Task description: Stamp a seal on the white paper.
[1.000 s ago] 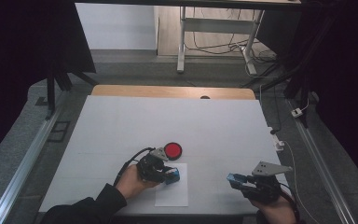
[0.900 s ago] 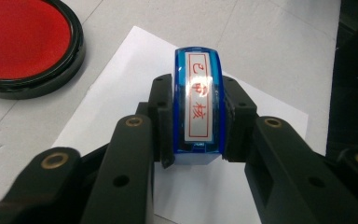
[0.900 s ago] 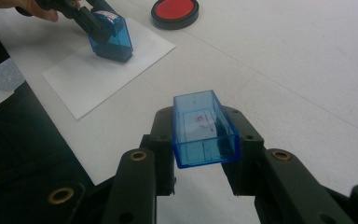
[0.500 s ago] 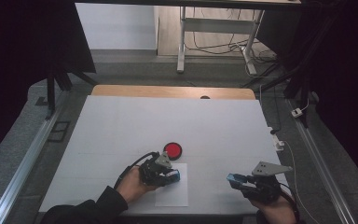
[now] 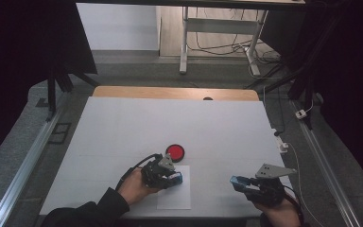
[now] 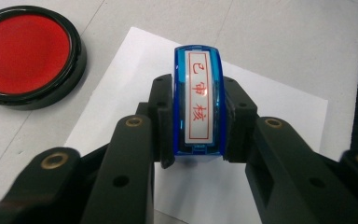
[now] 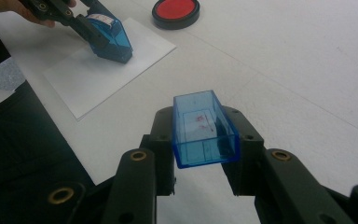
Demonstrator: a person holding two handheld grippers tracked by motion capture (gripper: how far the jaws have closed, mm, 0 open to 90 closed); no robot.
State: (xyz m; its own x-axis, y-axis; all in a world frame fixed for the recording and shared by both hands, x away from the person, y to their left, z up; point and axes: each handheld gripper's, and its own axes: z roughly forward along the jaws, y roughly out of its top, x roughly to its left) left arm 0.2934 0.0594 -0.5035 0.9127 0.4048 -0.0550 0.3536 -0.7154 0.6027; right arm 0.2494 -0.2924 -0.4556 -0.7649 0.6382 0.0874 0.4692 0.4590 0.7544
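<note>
My left gripper [image 6: 199,122] is shut on a blue stamp [image 6: 199,70] with a white label that bears red characters. The stamp is over the upper part of a white sheet of paper [image 5: 175,198]. In the right gripper view the stamp [image 7: 113,39] leans with its lower end down at the sheet [image 7: 98,77]; I cannot tell if it touches. A round red ink pad [image 5: 175,152] lies just beyond the paper. My right gripper [image 5: 240,181] is shut on the stamp's clear blue cap [image 7: 204,128], held off to the right above the table.
The white table [image 5: 170,123] has a wooden strip along its far edge. Metal rails run down both sides. A person's left sleeve [image 5: 82,213] comes in at the near edge. Cables and a small white plug lie beyond the right edge.
The left gripper with the stamp has shifted slightly to the right over the paper. The right gripper and the cap have stayed put.
</note>
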